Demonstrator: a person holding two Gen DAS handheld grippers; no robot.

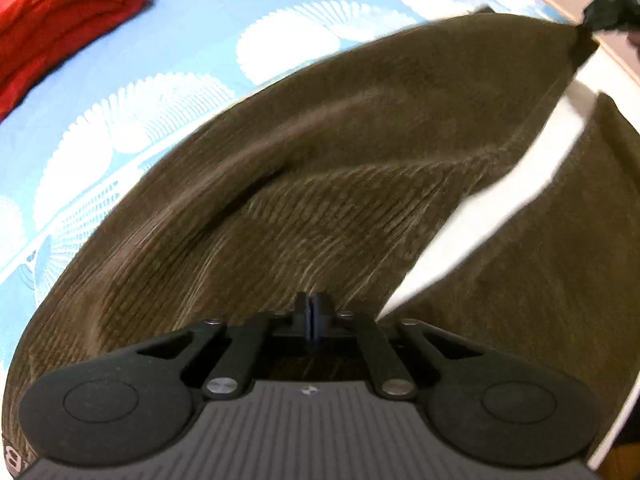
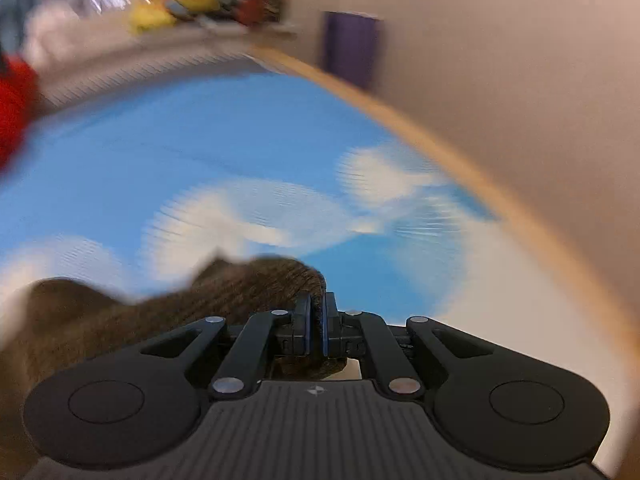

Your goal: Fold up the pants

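Brown corduroy pants (image 1: 340, 184) are stretched in the air over a blue cloth with white fan patterns (image 1: 200, 60). My left gripper (image 1: 311, 312) is shut on the near edge of the pants. At the far right of the left wrist view the right gripper (image 1: 608, 12) pinches the far corner of the pants. In the right wrist view my right gripper (image 2: 316, 316) is shut on a fold of the pants (image 2: 160, 320), which hang to the left. That view is blurred.
A folded red garment (image 1: 60, 20) lies at the far left of the blue cloth, also seen blurred in the right wrist view (image 2: 12, 108). The table's wooden edge (image 2: 500, 184) runs along a beige wall. A purple object (image 2: 352, 48) and clutter stand beyond.
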